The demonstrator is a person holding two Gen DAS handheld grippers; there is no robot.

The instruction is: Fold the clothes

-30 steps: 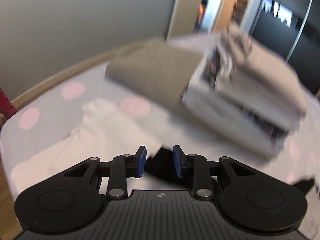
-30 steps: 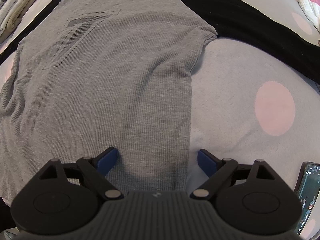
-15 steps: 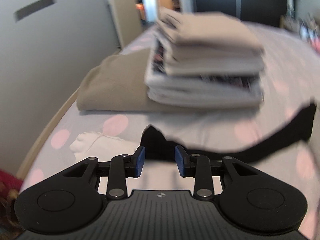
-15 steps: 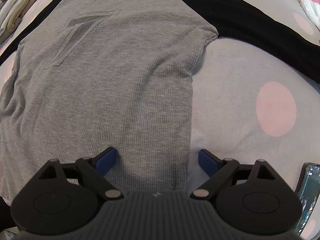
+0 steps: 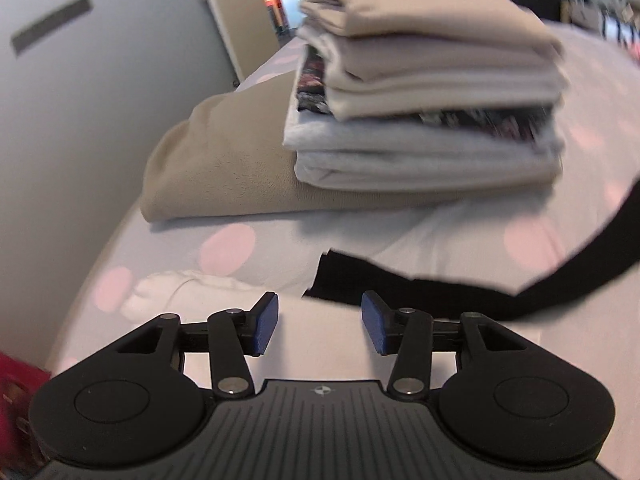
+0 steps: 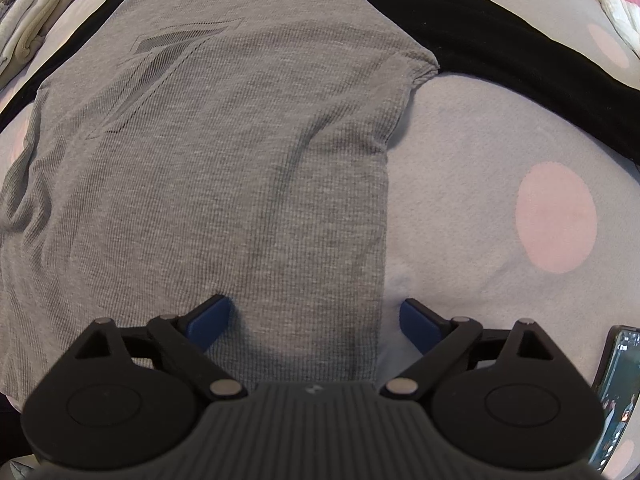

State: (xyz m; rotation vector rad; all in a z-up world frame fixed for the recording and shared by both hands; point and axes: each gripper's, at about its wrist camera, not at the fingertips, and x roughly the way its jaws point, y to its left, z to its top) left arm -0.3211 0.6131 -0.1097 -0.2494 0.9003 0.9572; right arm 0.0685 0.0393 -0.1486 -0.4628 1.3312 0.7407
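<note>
The grey ribbed T-shirt with black sleeves lay flat, collar away from me. My right gripper was wide apart and opening over its hem; my left gripper was opening, empty, near the stack of folded clothes.

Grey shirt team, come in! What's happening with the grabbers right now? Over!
Left gripper opening, empty, near black sleeve. Right gripper wide, straddling grey shirt edge, not pinching. Shirt flat, unfolded. Phone beside right gripper.

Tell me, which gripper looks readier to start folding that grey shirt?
Probably the right gripper: it is wide open, astride the side edge of the grey shirt near its hem. The left gripper, jaws opening with nothing between them, faces the black sleeve and the stack of folded clothes.
</note>
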